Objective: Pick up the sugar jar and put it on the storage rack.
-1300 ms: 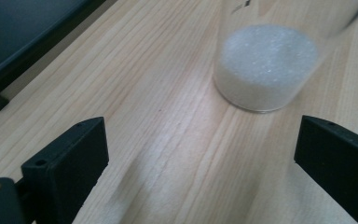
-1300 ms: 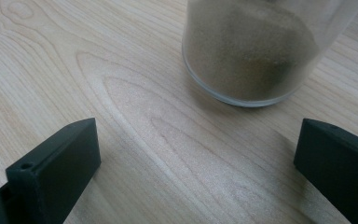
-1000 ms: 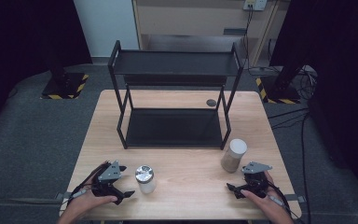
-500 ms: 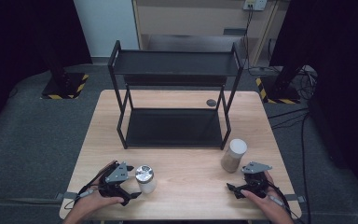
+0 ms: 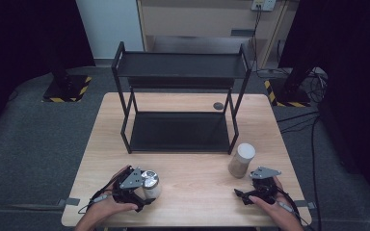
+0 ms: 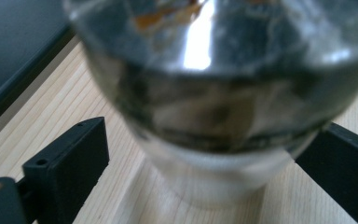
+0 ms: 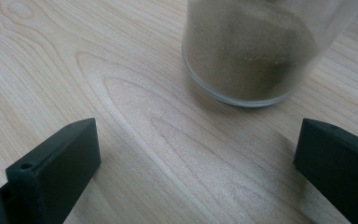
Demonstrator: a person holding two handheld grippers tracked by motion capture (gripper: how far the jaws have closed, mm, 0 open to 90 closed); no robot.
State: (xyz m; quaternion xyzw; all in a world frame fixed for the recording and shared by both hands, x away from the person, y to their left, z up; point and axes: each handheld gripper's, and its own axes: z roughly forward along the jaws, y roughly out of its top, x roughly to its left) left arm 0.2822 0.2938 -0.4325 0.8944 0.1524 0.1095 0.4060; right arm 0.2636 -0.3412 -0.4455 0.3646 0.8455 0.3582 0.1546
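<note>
A glass jar with a shiny silver lid [image 5: 150, 181] stands near the table's front left. My left gripper [image 5: 145, 191] has its jaws on either side of that jar [image 6: 214, 116]. They have just been closing, and a small gap still shows at the left jaw, so it is open. A jar of brown powder with a white lid [image 5: 242, 161] stands at the front right. My right gripper [image 5: 243, 194] rests open on the wood just short of this jar [image 7: 256, 51], with nothing between its jaws.
A black two-tier metal shelf [image 5: 180, 96] stands on the far half of the wooden table [image 5: 197, 197], both tiers bare. A small dark disc [image 5: 218, 106] lies by its right rear leg. Bare wood separates the two jars.
My left gripper slid right along the table until its jaws came around the silver-lidded jar. The right gripper and both jars stayed in place.
</note>
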